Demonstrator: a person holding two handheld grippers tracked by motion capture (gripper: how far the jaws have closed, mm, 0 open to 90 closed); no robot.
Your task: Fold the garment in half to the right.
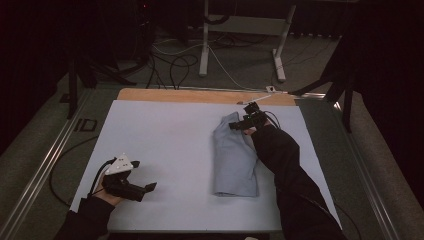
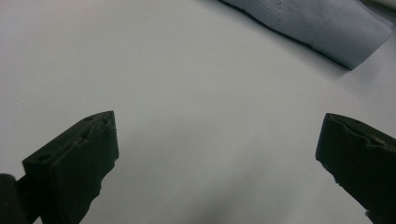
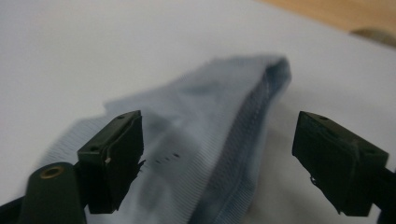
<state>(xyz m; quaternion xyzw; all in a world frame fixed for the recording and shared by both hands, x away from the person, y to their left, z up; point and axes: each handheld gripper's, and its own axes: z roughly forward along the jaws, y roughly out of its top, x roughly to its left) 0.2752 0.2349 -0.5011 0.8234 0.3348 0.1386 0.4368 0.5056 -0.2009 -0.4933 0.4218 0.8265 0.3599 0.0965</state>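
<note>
Probably a lab: floor cables (image 1: 172, 62), desk frame (image 1: 240, 35).

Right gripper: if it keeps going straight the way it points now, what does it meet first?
Most likely the folded blue cloth: the right gripper is open, with the cloth's seamed edge straight ahead between the jaws. How much gap remains is hard to judge.

No readable text, label, brand, number or sign appears anywhere in these pictures.
</note>
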